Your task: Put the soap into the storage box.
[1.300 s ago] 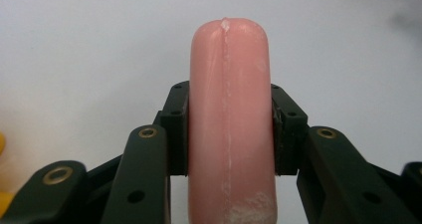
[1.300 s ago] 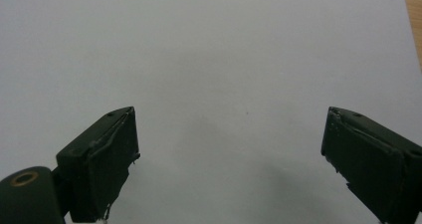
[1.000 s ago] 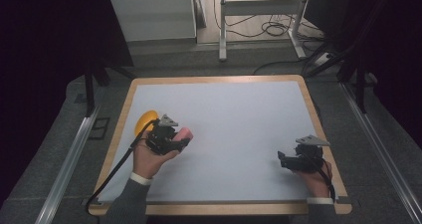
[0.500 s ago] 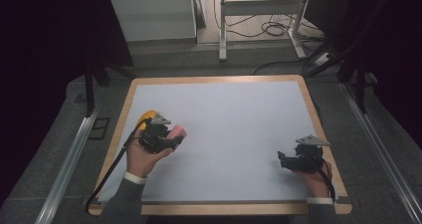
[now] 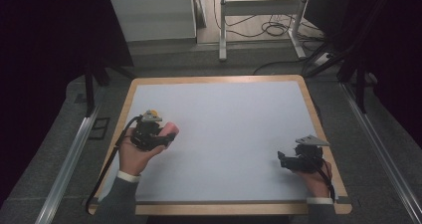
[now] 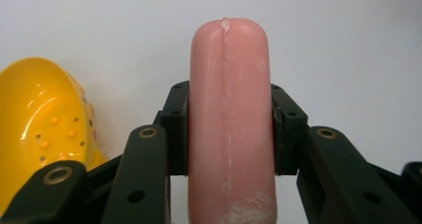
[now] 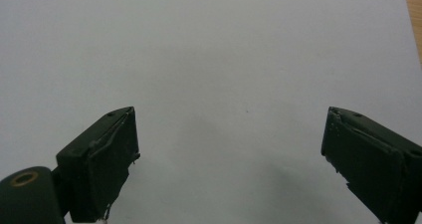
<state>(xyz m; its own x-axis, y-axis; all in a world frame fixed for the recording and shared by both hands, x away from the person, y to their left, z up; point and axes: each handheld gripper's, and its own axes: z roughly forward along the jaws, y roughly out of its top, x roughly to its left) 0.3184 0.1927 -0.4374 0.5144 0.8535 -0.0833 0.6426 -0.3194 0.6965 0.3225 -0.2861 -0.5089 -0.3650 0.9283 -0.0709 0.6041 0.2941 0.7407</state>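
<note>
A pink sausage-shaped toy (image 6: 230, 119) stands lengthwise between my left gripper's (image 6: 230, 129) black jaws, which press on both its sides. From above, the pink toy (image 5: 169, 129) pokes out to the right of the left gripper (image 5: 160, 133) over the table's left part. A yellow bowl-like thing with small dots (image 6: 42, 124) lies just left of the jaws, and its yellow edge (image 5: 151, 112) peeps out behind the gripper. My right gripper (image 7: 231, 159) hovers over bare white board with its jaws wide apart and nothing between them. It sits near the table's right edge (image 5: 284, 160).
The white board with a wooden rim (image 5: 214, 78) fills the table. Metal rails (image 5: 69, 154) run along both sides. Behind the table stand a white cabinet (image 5: 149, 12) and a frame with cables (image 5: 271, 27) on the floor.
My left hand has carried the pink toy back and a little left, so it now hides most of the yellow thing. The right hand has kept still.
</note>
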